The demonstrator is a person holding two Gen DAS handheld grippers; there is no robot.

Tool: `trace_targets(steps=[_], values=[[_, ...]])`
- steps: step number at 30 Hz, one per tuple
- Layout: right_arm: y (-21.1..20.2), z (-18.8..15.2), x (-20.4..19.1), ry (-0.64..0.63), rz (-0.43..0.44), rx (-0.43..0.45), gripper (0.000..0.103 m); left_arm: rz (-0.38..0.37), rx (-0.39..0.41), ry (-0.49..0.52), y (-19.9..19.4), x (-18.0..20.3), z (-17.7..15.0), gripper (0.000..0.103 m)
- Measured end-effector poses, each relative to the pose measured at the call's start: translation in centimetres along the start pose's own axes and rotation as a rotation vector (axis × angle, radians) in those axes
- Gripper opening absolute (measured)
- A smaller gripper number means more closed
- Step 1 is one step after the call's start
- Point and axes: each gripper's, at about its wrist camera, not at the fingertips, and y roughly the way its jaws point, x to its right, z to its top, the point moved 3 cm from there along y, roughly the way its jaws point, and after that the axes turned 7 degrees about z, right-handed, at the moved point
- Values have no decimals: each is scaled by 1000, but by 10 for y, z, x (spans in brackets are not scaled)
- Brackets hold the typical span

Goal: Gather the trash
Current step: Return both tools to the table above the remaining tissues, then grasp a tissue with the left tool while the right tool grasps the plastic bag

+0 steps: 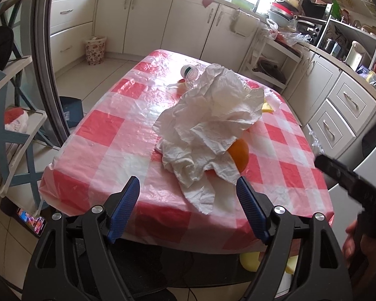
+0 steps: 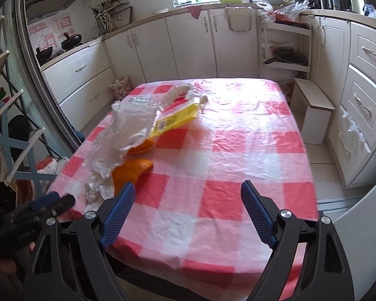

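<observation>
Blue-padded left tool (image 1: pixel 188 198) low in its own view, spread wide, gripping nothing, poised over the near edge of the table (image 1: pixel 107 123). Crumpled white tissue (image 1: pixel 208 125) heaped just ahead of it on the red-and-white checked cloth, one loose tail reaching down between the pads. Orange peel (image 1: pixel 239 155) half tucked under the tissue's right side. Clear bottle (image 1: pixel 191 72) lying on its side beyond the heap, touching the tissue's far edge. Yellow scrap (image 1: pixel 343 107) peeking out at the heap's right. Right tool (image 2: pixel 185 193) likewise spread wide and holding nothing, over the near edge of the table (image 2: pixel 238 150), with bare cloth between its pads. From that view, tissue (image 2: pixel 122 135) off to the left, two pieces of peel (image 2: pixel 131 171) at its lower right, the nearer one just past the left pad. Yellow wrapper (image 2: pixel 175 119) slanting out from under the tissue toward the table's middle, more crumpled bits behind it, too blurred to identify. Flowered bin (image 2: pixel 120 89) on the floor by the far-left cabinets, well apart from the table. Each tool's blurred dark body visible at the edge of the other's view.
</observation>
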Motion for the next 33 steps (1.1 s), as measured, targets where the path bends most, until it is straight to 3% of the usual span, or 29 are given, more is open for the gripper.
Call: trace_targets(steps=[10,19,26,30,32,33], values=[[58,13,-28,24,109,-52,86,2,-17,-21,3,-13,-2,76],[84,21,-23,133,187,-42,86,-3,-32,-22,10,-14,-4,76],[96,28,-32,122,229,-40,85,-3,-36,-16,16,-14,-2,76],[103,32,-33,134,259,-43,76,-2,-38,-5,20,-12,0,76],[107,33,-34,139,276,-49,66,1,-39,6,22,-10,0,76],[109,33,-35,141,289,-54,55,2,-40,11,24,-9,1,76]])
